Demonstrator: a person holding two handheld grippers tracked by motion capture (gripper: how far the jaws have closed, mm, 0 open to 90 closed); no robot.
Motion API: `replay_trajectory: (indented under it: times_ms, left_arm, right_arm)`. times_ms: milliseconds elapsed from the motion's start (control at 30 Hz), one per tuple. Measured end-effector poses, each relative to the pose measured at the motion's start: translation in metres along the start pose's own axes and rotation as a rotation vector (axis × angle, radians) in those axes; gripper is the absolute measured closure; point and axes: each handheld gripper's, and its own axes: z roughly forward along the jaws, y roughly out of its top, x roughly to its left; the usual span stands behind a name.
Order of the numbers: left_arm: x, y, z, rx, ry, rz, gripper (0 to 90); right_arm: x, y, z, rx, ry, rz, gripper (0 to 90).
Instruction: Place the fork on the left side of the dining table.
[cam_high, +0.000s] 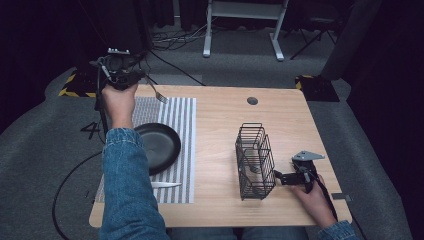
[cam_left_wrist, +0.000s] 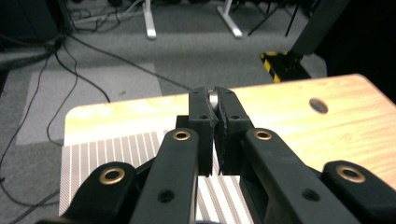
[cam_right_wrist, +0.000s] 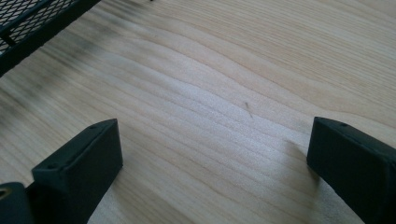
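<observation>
My left gripper (cam_high: 140, 77) hangs above the table's far left corner, shut on the handle of a silver fork (cam_high: 159, 95) whose tines point down to the right. In the left gripper view the jaws (cam_left_wrist: 214, 100) meet on a sliver of the silver fork handle (cam_left_wrist: 214, 98). A black plate (cam_high: 159, 145) lies on a striped placemat (cam_high: 177, 115), and a knife (cam_high: 166, 185) lies on the mat's near part. My right gripper (cam_high: 278, 176) rests low beside a black wire basket (cam_high: 255, 160), open, with bare wood between its jaws (cam_right_wrist: 212, 149).
The wooden table (cam_high: 225, 115) has a round cable hole (cam_high: 252, 100) at the far middle. A corner of the wire basket (cam_right_wrist: 32, 23) shows in the right gripper view. Beyond the far edge lie floor cables (cam_left_wrist: 70, 70) and white desk legs (cam_high: 207, 30).
</observation>
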Motion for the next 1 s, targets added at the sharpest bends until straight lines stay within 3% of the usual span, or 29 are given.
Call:
replay_trajectory:
  times_ms: [400,867,1000]
  left_arm:
    - [0.003,-0.025,0.038,0.084,-0.017,-0.06,86.4]
    - [-0.001,-0.036,0.055,0.12,-0.057,-0.127,86.4]
    - [-0.005,-0.037,0.06,0.134,-0.045,-0.14,86.4]
  right_arm:
    - [0.0,0.0,0.0,-0.001,0.0,-0.003,3.4]
    - [0.0,0.0,0.0,0.001,0.001,0.001,3.5]
    - [0.0,0.0,0.0,0.0,0.002,0.001,3.5]
